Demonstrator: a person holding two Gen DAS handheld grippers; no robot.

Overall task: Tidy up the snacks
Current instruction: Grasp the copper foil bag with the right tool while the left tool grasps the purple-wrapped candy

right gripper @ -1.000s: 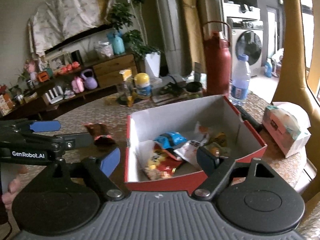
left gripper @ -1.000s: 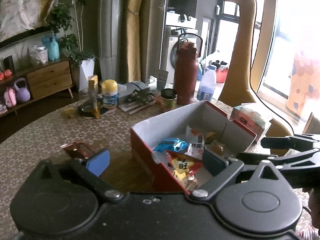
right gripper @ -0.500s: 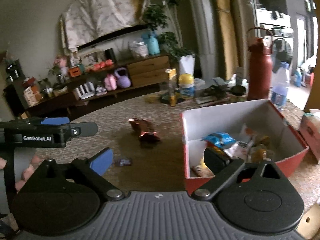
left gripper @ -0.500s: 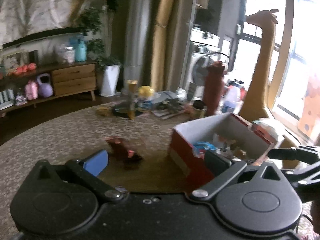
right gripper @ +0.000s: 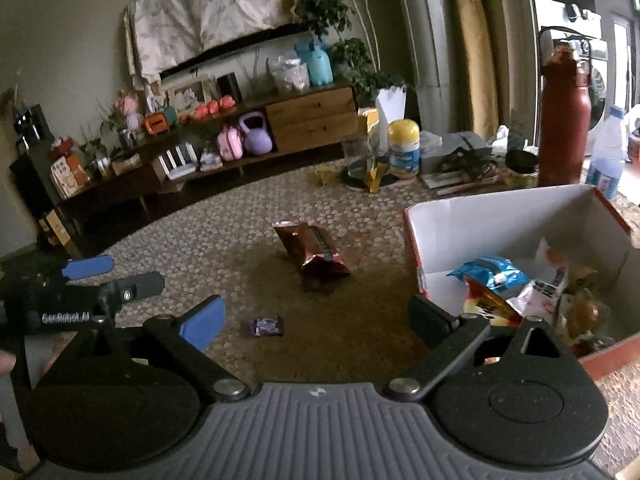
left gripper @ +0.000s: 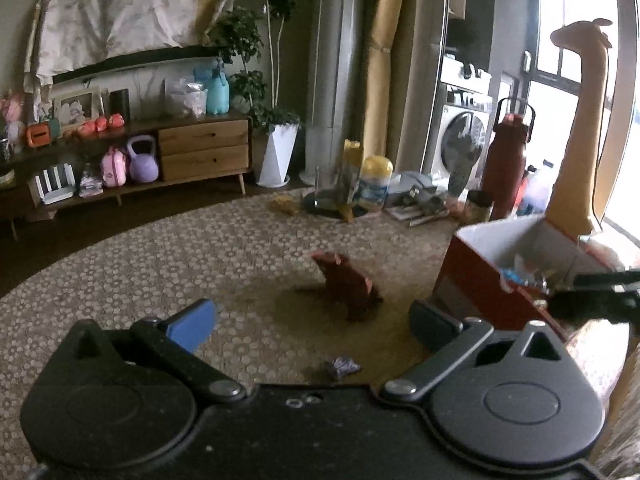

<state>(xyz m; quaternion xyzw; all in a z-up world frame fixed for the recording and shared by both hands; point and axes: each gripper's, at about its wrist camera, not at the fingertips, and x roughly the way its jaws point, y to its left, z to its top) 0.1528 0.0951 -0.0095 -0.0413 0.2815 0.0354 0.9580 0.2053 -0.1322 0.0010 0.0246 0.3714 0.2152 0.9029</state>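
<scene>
A shiny brown snack bag (right gripper: pixel 314 250) lies on the patterned tablecloth, left of a red box (right gripper: pixel 500 204) with white inner walls that holds several snack packets (right gripper: pixel 494 280). A small purple candy (right gripper: pixel 267 325) lies nearer, low between the fingers of my right gripper (right gripper: pixel 316 320), which is open and untouched by it. My left gripper (left gripper: pixel 312 324) is open too, with the brown bag (left gripper: pixel 348 284) just beyond its fingertips and the purple candy (left gripper: pixel 342 366) below them. Each gripper shows at the edge of the other's view: left gripper (right gripper: pixel 120 276), right gripper (left gripper: pixel 572 292).
Along the table's far side stand a yellow-lidded tub (right gripper: pixel 404 148), a tall red flask (right gripper: pixel 564 120), a water bottle (right gripper: pixel 606 152), a dark jar (right gripper: pixel 520 162) and loose papers. A giraffe figure (left gripper: pixel 576 128) rises behind the box. A low sideboard (left gripper: pixel 160 152) lines the wall.
Both grippers have swung left from over the box to the table beside it and sunk a little. The brown bag and purple candy now lie ahead. The right jaws have spread wider.
</scene>
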